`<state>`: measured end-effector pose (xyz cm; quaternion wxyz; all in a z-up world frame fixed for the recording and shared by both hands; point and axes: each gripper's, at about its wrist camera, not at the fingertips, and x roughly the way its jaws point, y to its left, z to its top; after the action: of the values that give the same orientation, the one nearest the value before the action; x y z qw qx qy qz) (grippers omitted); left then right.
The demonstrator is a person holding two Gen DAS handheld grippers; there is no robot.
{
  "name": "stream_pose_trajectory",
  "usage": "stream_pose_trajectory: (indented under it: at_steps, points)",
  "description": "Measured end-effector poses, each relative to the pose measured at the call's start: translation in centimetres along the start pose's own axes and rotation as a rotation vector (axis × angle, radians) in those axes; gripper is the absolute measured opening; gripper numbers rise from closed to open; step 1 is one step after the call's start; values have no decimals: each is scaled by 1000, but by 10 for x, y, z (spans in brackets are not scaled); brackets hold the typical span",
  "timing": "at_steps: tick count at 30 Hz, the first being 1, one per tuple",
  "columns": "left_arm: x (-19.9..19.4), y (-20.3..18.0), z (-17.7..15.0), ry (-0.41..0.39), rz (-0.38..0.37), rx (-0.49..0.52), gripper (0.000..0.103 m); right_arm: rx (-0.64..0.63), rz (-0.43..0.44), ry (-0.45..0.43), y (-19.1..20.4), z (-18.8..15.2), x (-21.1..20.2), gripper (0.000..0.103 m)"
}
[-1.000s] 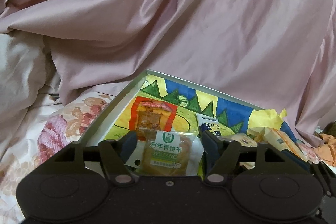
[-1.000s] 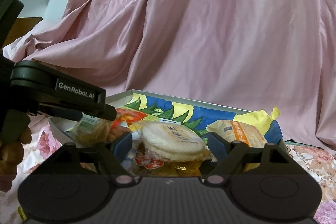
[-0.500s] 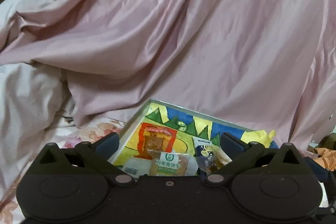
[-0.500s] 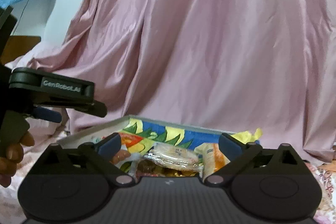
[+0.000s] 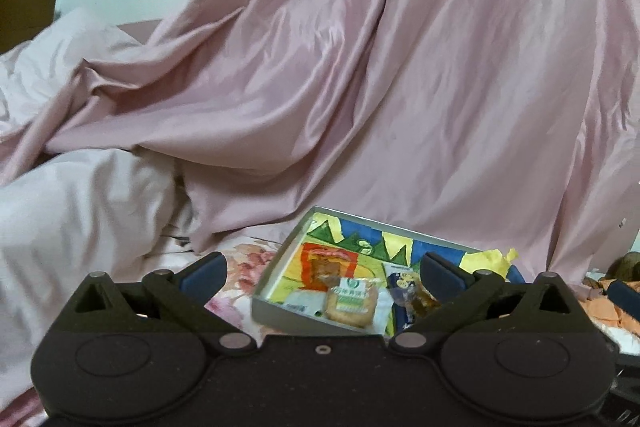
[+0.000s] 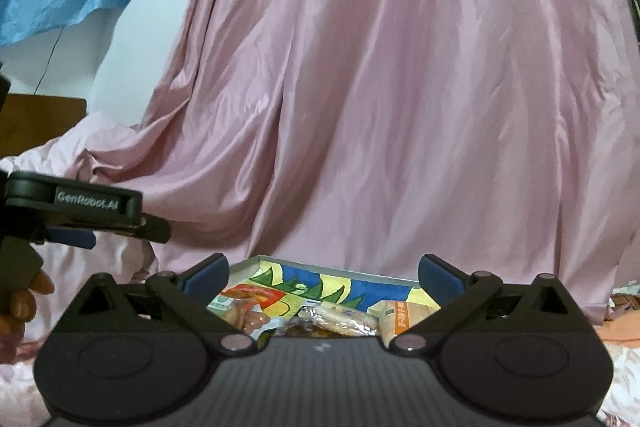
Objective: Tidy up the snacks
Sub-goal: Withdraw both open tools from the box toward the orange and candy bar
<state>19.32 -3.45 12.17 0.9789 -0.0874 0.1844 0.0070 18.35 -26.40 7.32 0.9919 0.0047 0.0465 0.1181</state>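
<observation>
On the bed [image 5: 100, 211], the snack tray [image 5: 276, 267] lies ahead of and below both grippers, its long side running left to right. The biscuit packet [image 5: 352, 301] sits at its near edge, nearer the left gripper [image 5: 322, 273] than the right gripper [image 6: 323, 277]; both pairs of fingers are wide and hold nothing.

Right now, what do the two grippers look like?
Both are matte black with round pivot housings, grey rivets and scissor-like linkages ending in dark blue pads. The right gripper has a ribbed body. The left gripper, seen side-on from the right camera, carries white "GenRobot.AI" lettering.
</observation>
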Motion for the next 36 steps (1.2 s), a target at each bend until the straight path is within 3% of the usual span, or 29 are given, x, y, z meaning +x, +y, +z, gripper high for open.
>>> stream_pose_trajectory:
  at_steps: [19, 36]
  points:
    - [-92, 46, -54, 41, 39, 17, 102, 26, -12, 81, 48, -26, -100, 103]
    - [-139, 100, -110, 150, 90, 45, 102, 22, 12, 264, 90, -65, -131, 103]
